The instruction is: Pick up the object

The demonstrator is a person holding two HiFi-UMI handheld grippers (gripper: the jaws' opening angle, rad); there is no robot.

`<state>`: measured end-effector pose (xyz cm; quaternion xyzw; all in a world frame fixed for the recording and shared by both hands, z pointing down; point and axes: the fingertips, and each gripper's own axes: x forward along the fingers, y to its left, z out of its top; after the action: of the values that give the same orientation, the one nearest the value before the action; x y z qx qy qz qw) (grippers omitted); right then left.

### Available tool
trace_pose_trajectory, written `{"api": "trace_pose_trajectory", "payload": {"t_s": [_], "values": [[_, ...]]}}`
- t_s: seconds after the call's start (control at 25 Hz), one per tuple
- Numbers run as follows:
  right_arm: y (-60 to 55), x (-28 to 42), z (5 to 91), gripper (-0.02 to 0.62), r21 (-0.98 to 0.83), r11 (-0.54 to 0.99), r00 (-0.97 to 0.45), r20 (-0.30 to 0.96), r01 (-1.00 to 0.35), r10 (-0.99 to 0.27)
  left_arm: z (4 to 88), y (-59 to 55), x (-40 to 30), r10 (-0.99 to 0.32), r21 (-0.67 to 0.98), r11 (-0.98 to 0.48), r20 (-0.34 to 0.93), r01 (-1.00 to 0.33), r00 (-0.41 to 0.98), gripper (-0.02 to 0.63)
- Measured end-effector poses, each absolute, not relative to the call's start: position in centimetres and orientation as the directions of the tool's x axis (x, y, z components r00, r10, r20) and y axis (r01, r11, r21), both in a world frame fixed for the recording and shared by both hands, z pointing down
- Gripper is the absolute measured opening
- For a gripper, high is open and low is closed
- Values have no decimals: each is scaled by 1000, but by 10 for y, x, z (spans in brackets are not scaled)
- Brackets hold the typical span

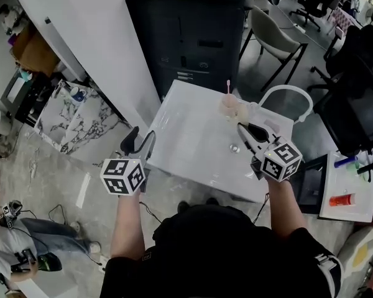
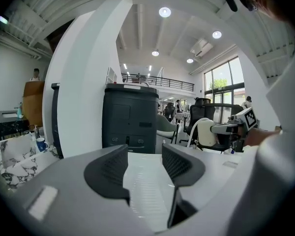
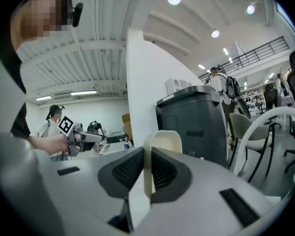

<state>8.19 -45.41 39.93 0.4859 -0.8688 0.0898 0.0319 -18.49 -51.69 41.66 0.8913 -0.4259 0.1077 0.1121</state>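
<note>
The right gripper (image 3: 146, 167) is pinching a thin cream object (image 3: 162, 149); its pads press on both faces of the piece. In the right gripper view the object stands upright. Its long axis runs up and down, and its rounded end points up, past the jaw tips. In the head view the right gripper (image 1: 245, 131) holds the cream object (image 1: 234, 108) over the far right part of the white bench (image 1: 186, 135), and a thin pink stick (image 1: 229, 87) rises beside it. I cannot tell whether the object is clear of the bench. A small metallic piece (image 1: 234, 148) lies on the bench just beside the gripper. The left gripper (image 2: 144, 162) has its jaws spread with nothing between them. It sits at the bench's near left edge (image 1: 140, 143), well apart from the object. A dark cabinet (image 1: 186, 36) stands beyond the bench.
</note>
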Motion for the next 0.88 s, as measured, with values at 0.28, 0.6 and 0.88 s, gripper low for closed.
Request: {"api": "trace_pose_trajectory", "payload": {"t_s": [0.28,0.6,0.88], "values": [[-452,95,374,44,-168,472,-484,42,-866,-874,410,-525,-195,-747,110,-608,258,-786,613,222],[-450,84,369,43,-150,490,-498,20,-859,-867,411,-526,-204,-752,108,-603,253,-791,608,221],[-448,80,372,43,-152,503,-512,25,-851,-858,411,-523,-204,-752,106,-601,258,-792,606,219]]}}
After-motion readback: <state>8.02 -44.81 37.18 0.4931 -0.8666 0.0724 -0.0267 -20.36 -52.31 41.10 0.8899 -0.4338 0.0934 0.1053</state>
